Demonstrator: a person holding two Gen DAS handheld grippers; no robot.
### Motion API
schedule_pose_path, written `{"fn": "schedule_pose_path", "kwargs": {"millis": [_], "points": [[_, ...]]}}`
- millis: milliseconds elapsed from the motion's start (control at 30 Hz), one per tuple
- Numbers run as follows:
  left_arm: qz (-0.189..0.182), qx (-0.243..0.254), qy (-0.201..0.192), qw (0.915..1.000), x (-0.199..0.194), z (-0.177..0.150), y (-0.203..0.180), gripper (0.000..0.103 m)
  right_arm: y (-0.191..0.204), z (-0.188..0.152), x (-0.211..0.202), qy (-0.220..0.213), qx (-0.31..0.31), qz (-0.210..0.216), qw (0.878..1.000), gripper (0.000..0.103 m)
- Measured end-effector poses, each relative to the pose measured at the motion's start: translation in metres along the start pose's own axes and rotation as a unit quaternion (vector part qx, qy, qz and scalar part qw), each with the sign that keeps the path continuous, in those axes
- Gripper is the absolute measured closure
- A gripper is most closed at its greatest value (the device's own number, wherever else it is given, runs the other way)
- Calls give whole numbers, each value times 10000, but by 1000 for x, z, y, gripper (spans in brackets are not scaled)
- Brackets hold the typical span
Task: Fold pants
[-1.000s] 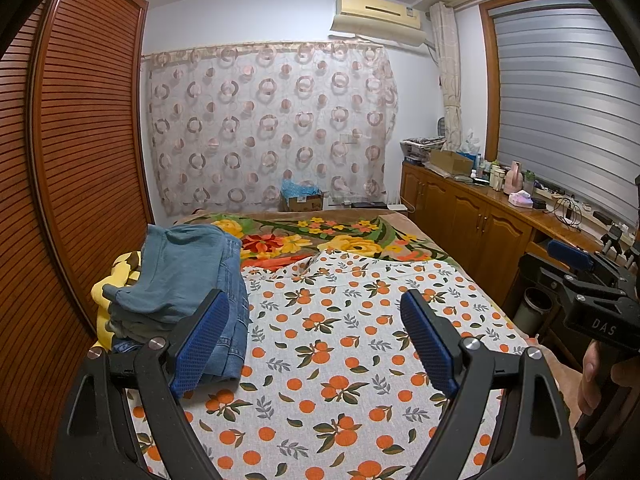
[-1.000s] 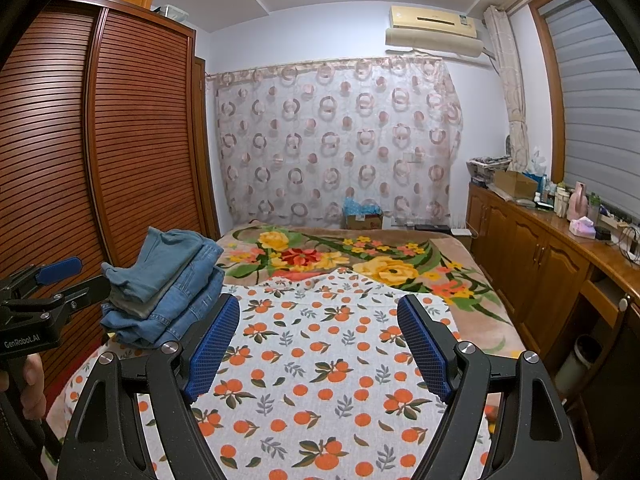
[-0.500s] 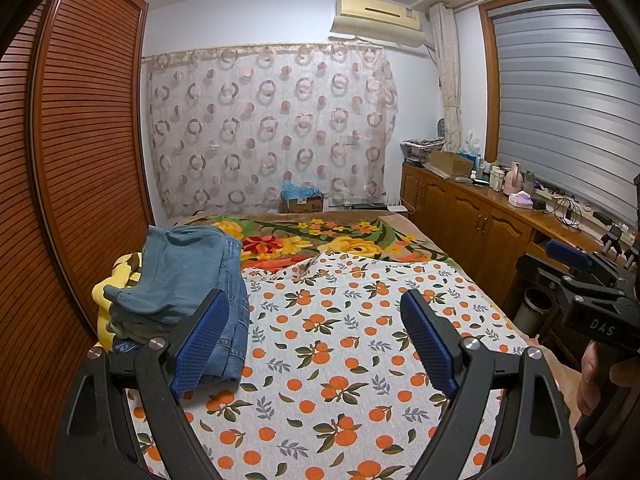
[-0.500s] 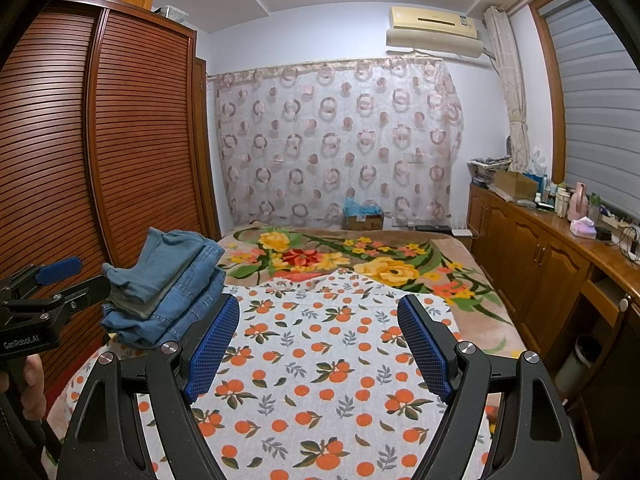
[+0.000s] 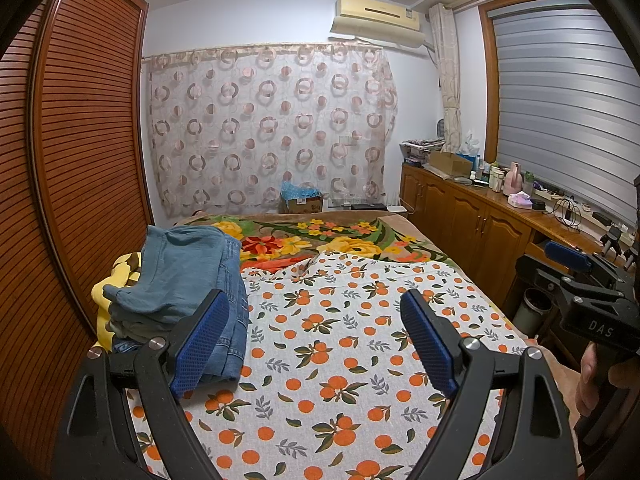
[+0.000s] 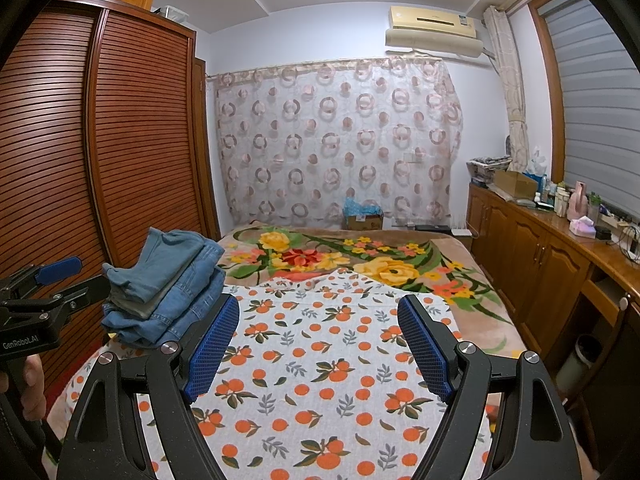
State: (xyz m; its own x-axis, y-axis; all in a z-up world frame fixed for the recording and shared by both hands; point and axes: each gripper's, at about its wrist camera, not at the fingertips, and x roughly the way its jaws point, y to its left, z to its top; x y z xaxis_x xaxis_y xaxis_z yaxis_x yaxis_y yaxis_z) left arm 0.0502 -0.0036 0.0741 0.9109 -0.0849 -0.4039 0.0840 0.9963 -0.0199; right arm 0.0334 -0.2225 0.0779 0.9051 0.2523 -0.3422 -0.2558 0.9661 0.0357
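both my grippers, left gripper (image 5: 314,344) and right gripper (image 6: 318,346), hover with fingers spread, empty; next i reach for the pants stack (image 5: 188,280) at left of frame.

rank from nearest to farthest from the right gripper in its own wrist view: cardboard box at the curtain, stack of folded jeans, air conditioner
1. stack of folded jeans, just left of the open right gripper, on the bed.
2. cardboard box, past the bed's far end, below the curtain.
3. air conditioner, high on the far wall, right.

Both wrist views look level-down across the same bed (image 5: 340,360) toward the curtain (image 6: 336,140).
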Motion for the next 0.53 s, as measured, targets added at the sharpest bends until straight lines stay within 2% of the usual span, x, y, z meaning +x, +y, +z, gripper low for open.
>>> {"fn": "schedule_pose_path", "kwargs": {"millis": [533], "points": [[0,3,-1,10000,0,-1,0,15,0,0,0,1,3,7,10000,20]]}}
